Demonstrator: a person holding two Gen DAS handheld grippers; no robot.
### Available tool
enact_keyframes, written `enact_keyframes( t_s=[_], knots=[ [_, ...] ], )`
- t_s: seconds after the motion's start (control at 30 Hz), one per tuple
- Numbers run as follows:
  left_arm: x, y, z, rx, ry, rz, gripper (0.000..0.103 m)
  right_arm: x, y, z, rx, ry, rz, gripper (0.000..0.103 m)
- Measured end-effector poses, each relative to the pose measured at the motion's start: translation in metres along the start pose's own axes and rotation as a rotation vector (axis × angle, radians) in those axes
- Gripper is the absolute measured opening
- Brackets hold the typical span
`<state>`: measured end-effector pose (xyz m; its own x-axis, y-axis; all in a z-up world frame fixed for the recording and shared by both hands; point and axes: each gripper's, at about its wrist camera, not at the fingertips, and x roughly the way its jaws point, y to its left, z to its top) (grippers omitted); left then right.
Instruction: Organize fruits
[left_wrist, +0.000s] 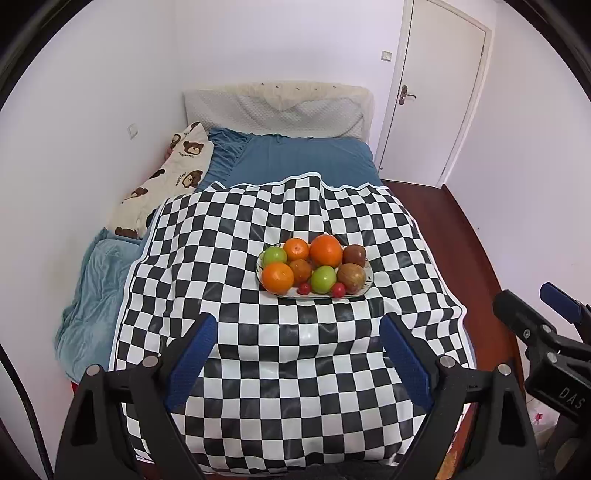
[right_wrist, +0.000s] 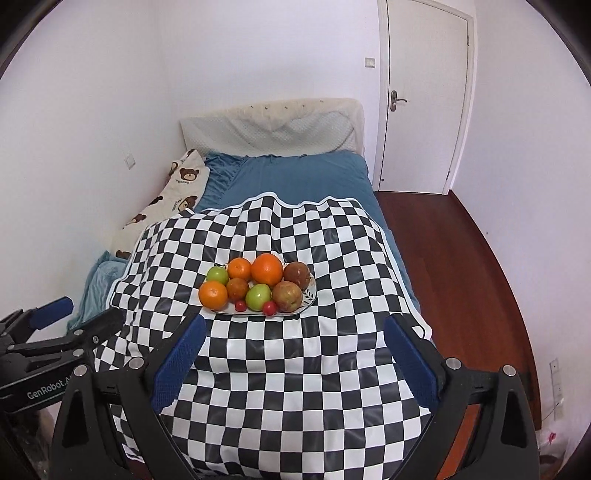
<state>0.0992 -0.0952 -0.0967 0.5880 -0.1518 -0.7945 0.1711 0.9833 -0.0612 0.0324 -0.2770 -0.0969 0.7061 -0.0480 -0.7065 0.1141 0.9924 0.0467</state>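
fruit plate (left_wrist: 364, 286) well ahead of both grippers' wide-spread, empty fingers (left_wrist: 192, 358)

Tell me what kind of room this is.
Most likely a small bedroom. A bed with a blue sheet sits against the wall, with a padded headboard and a bear-print pillow. A closed door stands beside it. The plate of fruit rests on a checkered cloth spread over the bed.
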Motion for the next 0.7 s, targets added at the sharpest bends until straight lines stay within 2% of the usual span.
enact_keyframes(
  t_s=[0.37, 0.5, 0.53, 0.7],
  knots=[
    [-0.004, -0.001, -0.001, -0.009, -0.021, 0.018, 0.090, -0.007, 0.001, -0.002, 0.004, 0.003, 0.001, 0.101],
    [0.012, 0.001, 0.003, -0.021, -0.021, 0.051, 0.092, 0.010, -0.003, -0.003, 0.011, 0.016, -0.003, 0.101],
    [0.017, 0.001, 0.005, -0.022, -0.021, 0.059, 0.101, 0.017, -0.004, -0.002, 0.013, 0.020, -0.003, 0.101],
    [0.045, 0.003, 0.012, -0.024, -0.024, 0.104, 0.102, 0.047, -0.011, 0.005, 0.013, 0.013, -0.011, 0.101]
  ],
)
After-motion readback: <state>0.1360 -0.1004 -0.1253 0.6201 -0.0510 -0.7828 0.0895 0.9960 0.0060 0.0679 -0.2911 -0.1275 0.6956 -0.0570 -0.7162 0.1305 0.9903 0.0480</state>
